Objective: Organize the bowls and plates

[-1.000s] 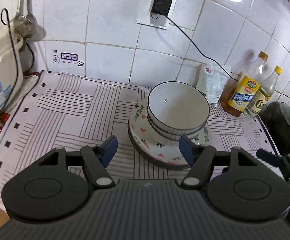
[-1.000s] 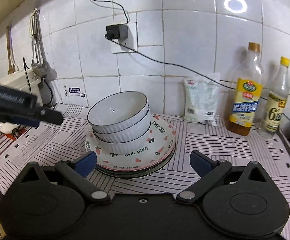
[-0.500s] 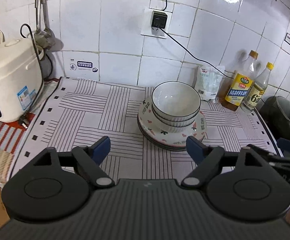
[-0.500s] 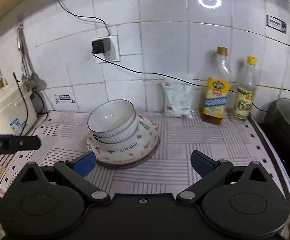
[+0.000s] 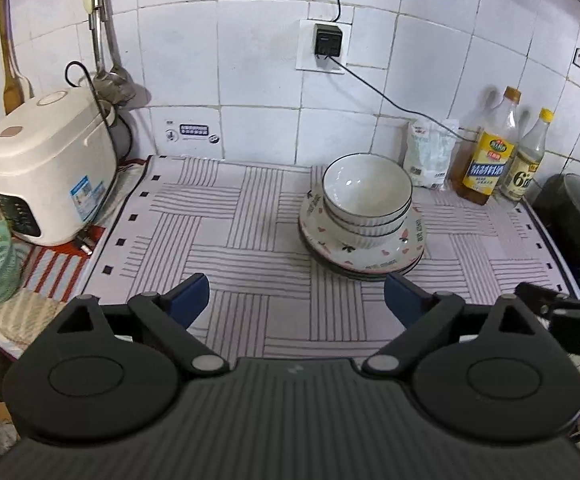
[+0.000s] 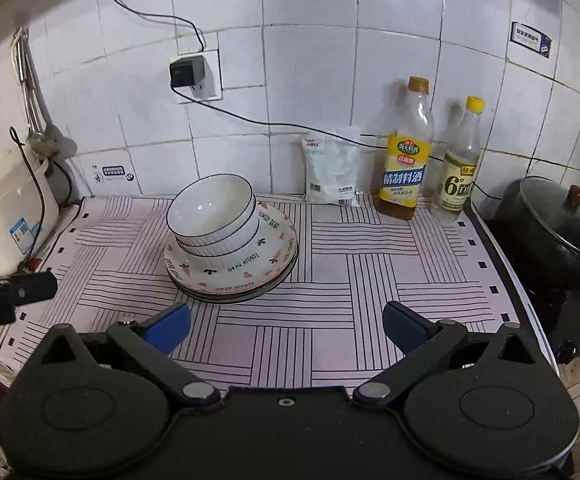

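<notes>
Two white ribbed bowls (image 5: 367, 196) with thin dark rims sit nested one inside the other on a stack of plates (image 5: 364, 254); the top plate is white with pink hearts, small dark motifs and lettering round its rim. The stack stands on a striped mat (image 5: 226, 236) on the counter, toward the tiled wall, near a white bag (image 6: 333, 170) and two bottles (image 6: 406, 152).

Both grippers hang above the near part of the mat, tilted down toward the stack and clear of it. The left gripper (image 5: 296, 298) has its jaws opening wide, with only bare mat between the blue pads. The right gripper (image 6: 286, 326) also stands wide apart and holds nothing.

How many plates lie under the top one is hard to count; only their edges show. A rice cooker (image 5: 46, 164) at the left and a dark pot (image 6: 562, 224) at the right are partly cut off.
</notes>
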### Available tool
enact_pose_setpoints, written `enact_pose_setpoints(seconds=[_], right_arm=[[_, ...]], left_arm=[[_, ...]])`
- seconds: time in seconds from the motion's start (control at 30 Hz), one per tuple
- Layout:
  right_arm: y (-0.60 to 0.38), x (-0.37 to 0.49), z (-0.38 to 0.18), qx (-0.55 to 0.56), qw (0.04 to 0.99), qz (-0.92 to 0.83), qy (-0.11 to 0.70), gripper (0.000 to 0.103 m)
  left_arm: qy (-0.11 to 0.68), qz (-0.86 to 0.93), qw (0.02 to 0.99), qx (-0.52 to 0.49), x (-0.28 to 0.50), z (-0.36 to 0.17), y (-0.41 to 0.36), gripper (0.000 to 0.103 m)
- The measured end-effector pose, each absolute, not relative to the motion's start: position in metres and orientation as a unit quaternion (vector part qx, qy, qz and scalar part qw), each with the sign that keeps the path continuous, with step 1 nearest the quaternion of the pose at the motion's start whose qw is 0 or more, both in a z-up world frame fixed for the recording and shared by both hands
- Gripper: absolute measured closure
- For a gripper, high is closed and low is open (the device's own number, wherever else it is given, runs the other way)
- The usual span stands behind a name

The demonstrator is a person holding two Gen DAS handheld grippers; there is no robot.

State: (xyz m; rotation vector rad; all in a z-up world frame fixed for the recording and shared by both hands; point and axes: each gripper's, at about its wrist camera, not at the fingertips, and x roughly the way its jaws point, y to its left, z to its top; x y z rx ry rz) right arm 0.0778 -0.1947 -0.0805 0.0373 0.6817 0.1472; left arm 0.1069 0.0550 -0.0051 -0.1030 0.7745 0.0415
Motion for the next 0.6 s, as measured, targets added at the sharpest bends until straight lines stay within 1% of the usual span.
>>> enact_pose_setpoints(seconds=[0.23, 0.37, 0.6], right_arm=[[-0.196, 0.064, -0.072, 0.021, 0.939, 0.067, 0.337, 0.000], [-0.193, 0.054, -0.067, 0.016, 0.939, 0.058, 0.340, 0.000], [-0.196, 0.038, -0.064, 0.015, 0.940, 0.048, 0.337, 0.000]], left_arm=[[0.398, 0.026, 0.916, -0.033, 0.096, -0.001, 0.054, 0.004], [0.414, 0.029, 0.910, -0.021, 0.092, -0.001, 0.052, 0.004], [0.410, 0.029, 0.912, -0.008, 0.078, 0.001, 0.050, 0.004]])
